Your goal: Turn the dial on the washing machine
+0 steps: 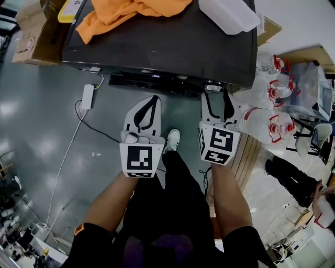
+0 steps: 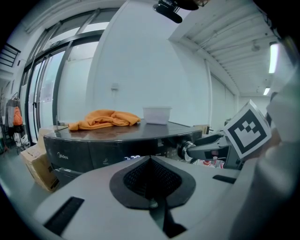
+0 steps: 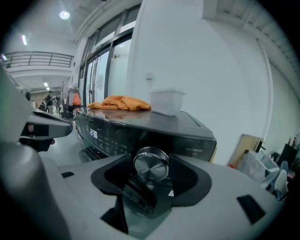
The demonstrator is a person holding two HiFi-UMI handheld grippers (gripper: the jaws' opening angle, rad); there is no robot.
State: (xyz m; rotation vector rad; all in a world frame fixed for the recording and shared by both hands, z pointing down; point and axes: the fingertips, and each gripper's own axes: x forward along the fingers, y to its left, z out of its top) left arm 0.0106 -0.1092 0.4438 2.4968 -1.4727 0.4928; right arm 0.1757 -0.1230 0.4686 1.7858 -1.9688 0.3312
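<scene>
A dark grey front-loading washing machine (image 1: 172, 49) stands ahead with a crumpled orange cloth (image 1: 131, 13) on its top. The right tongs (image 3: 150, 161) close narrowly around the round silver metal dial (image 3: 151, 166) on its front panel's right end. The left tongs (image 2: 150, 158) are pressed together, empty, nearby on the left.

The dark, glossy flat top of the washing machine (image 1: 157, 47) carries a crumpled orange cloth (image 1: 131, 13) toward its left edge. A white translucent plastic tub (image 1: 227, 14) stands near the right edge, apart from the cloth.
</scene>
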